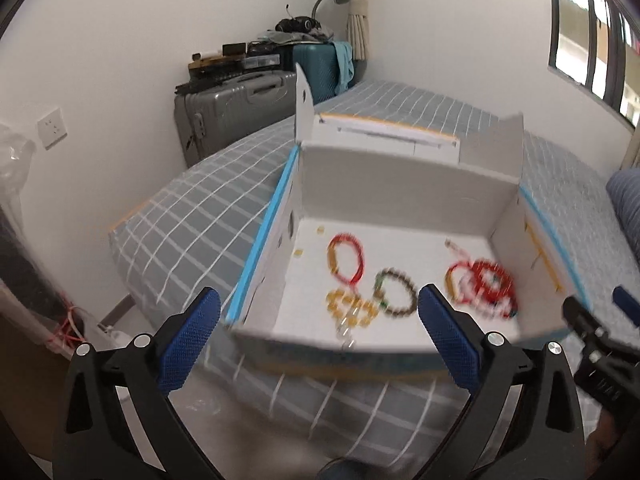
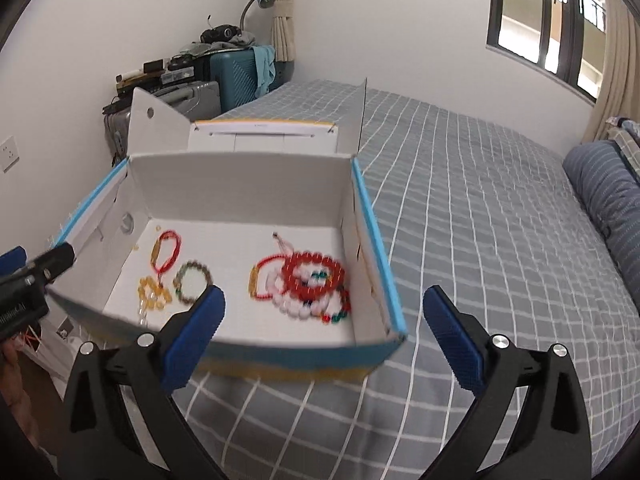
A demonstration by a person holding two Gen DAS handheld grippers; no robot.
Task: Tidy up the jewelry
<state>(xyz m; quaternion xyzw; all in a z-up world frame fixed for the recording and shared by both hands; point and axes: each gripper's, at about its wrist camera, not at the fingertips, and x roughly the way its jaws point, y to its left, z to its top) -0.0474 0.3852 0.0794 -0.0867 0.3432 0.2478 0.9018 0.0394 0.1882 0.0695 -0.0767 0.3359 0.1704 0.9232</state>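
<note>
An open white box (image 2: 240,196) with blue edges sits on the checked bed (image 2: 480,220), holding the bracelets: a red-and-white heap (image 2: 316,288) at its right, a brown bead loop (image 2: 192,282) and a red cord (image 2: 166,254) at its left. The left gripper (image 1: 320,332) and right gripper (image 2: 324,332) hang before the box's near wall, fingers (image 2: 196,334) spread wide with nothing between them.

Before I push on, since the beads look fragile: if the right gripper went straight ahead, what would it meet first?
Probably the box's near wall, or just over it the red and white bead pile. The right gripper is open and empty; depth is unclear.
</note>
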